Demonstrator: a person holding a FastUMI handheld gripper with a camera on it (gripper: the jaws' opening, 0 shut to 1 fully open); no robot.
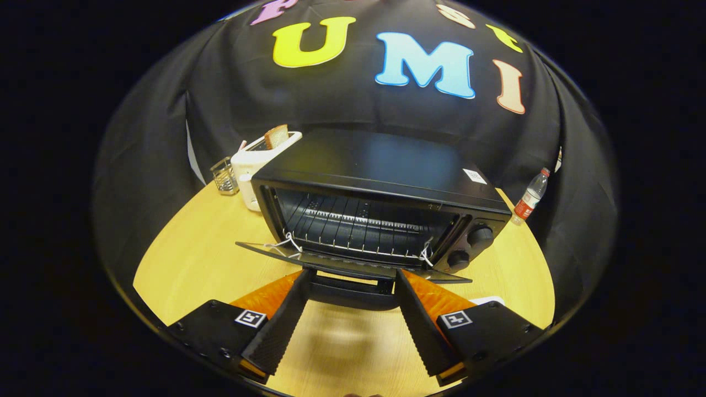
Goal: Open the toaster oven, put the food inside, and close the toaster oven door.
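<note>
Just one toaster oven (pixel 380 182), hand-held gripper (pixel 351 275) fingers apart.

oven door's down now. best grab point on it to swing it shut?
The handle bar along the door's free front edge, taken from the front. It juts out level between the open tool fingers, farthest from the hinge at the toaster oven.
</note>
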